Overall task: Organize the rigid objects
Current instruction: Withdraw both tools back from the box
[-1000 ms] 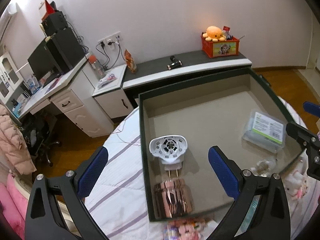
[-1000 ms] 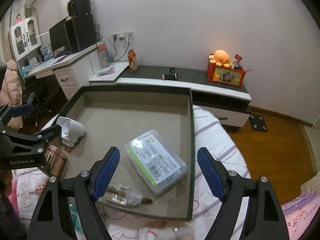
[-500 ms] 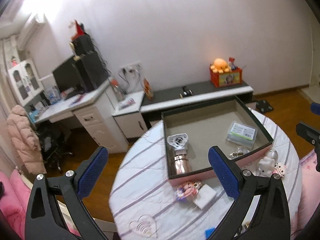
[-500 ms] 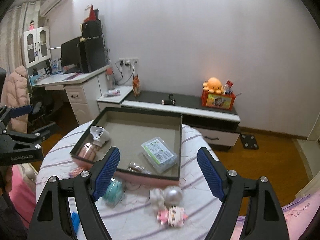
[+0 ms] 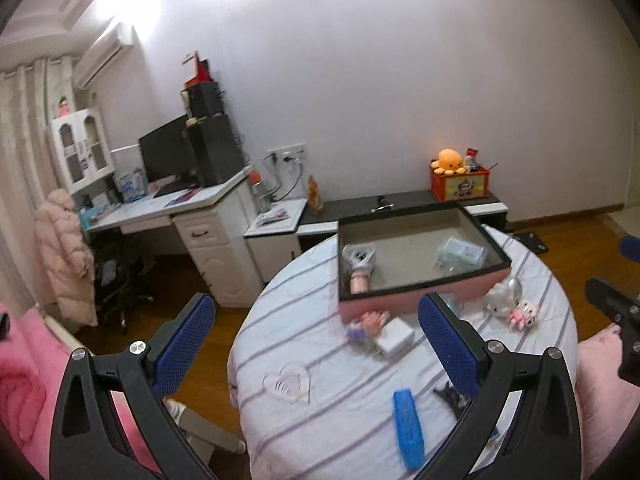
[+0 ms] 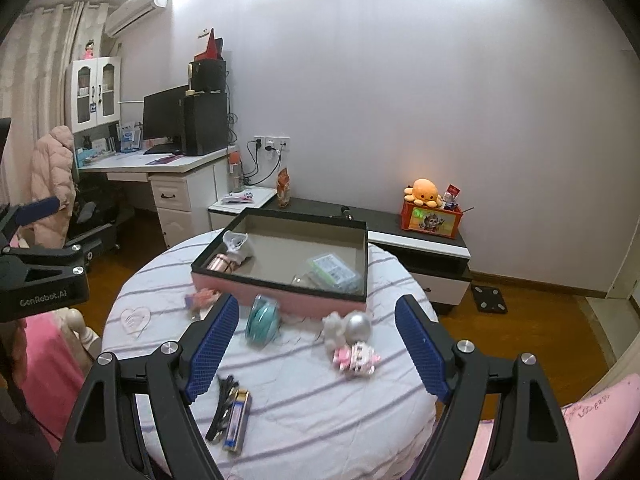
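Note:
My left gripper (image 5: 314,328) is open with nothing between its fingers, held back over the near left of the round table (image 5: 304,400). My right gripper (image 6: 316,320) is open too and holds nothing. The pink box (image 6: 280,286) with a dark rim stands at the table's far side. In it lie a white plug (image 6: 236,242), a rose-gold cylinder (image 6: 220,263) and a clear case (image 6: 334,274). Loose in front of the box are a teal round thing (image 6: 262,320), a white figurine with a silver ball (image 6: 348,326), a pink block toy (image 6: 356,358) and a blue bar (image 5: 408,424).
A white square block (image 5: 394,336) and a small pink figure (image 5: 366,322) lie left of centre. A black cable (image 6: 222,408) lies at the near edge. Beyond the table are a desk (image 5: 180,204), a low cabinet (image 6: 420,240) and an orange toy box (image 6: 432,218).
Both grippers have pulled back and up from right over the box. The whole round table and its loose objects have come into view. Both stay open.

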`<action>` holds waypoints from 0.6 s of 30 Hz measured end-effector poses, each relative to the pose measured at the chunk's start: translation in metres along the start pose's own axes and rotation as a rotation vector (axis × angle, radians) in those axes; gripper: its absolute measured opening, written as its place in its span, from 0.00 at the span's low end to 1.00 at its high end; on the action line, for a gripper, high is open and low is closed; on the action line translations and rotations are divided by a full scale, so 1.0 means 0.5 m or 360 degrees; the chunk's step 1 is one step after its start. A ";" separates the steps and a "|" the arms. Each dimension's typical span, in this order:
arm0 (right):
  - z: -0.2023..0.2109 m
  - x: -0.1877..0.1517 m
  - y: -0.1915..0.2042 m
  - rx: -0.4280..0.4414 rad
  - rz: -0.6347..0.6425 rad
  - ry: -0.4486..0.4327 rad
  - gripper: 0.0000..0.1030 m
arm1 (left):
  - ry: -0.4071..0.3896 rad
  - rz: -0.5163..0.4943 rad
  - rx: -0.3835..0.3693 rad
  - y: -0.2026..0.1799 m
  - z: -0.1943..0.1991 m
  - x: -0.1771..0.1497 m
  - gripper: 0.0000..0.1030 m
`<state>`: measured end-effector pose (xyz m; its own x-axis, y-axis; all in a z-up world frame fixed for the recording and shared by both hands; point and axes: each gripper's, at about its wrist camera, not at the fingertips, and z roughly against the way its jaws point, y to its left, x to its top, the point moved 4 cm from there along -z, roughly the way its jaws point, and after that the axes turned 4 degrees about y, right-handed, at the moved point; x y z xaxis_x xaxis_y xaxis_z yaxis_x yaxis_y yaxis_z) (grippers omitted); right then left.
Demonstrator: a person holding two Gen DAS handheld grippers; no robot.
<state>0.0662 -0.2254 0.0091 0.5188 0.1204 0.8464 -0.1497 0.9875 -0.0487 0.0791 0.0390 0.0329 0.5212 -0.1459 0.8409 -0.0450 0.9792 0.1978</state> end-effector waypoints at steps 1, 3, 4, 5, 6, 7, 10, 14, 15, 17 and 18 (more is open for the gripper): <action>0.003 -0.009 0.002 0.0001 -0.0012 0.0000 0.79 | 0.0005 0.0020 0.0025 0.002 0.001 -0.010 1.00; 0.010 -0.025 0.006 0.0008 -0.0019 0.0006 0.79 | 0.0041 0.0044 0.0036 0.008 -0.003 -0.030 1.00; 0.013 -0.031 0.008 0.0012 -0.0021 0.0005 0.79 | 0.0066 0.0051 0.0022 0.010 -0.006 -0.038 1.00; 0.015 -0.036 0.009 0.0009 -0.0023 0.0006 0.79 | 0.0092 0.0059 0.0011 0.012 -0.010 -0.047 1.00; 0.017 -0.038 0.010 0.0007 -0.0022 0.0006 0.79 | 0.0111 0.0068 0.0012 0.014 -0.013 -0.054 1.00; 0.019 -0.040 0.008 0.0007 -0.0021 0.0004 0.79 | 0.0119 0.0073 0.0022 0.017 -0.014 -0.058 1.00; 0.026 -0.044 0.009 -0.0006 -0.0023 -0.0004 0.79 | 0.0118 0.0079 0.0032 0.022 -0.010 -0.064 1.00; 0.032 -0.045 0.008 -0.0019 -0.0020 -0.0008 0.79 | 0.0112 0.0071 0.0020 0.018 -0.009 -0.063 1.00; 0.032 -0.044 0.007 -0.0021 -0.0020 -0.0005 0.79 | 0.0113 0.0064 0.0020 0.015 -0.011 -0.062 1.00; 0.031 -0.044 0.005 -0.0025 -0.0018 0.0004 0.79 | 0.0121 0.0051 0.0013 0.012 -0.014 -0.062 1.00; 0.029 -0.044 0.004 -0.0027 -0.0019 0.0008 0.79 | 0.0128 0.0046 0.0007 0.009 -0.017 -0.062 1.00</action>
<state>0.0420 -0.2276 -0.0021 0.5248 0.1092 0.8442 -0.1294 0.9904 -0.0477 0.0702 0.0493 0.0034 0.5862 -0.1054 0.8033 -0.0647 0.9823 0.1761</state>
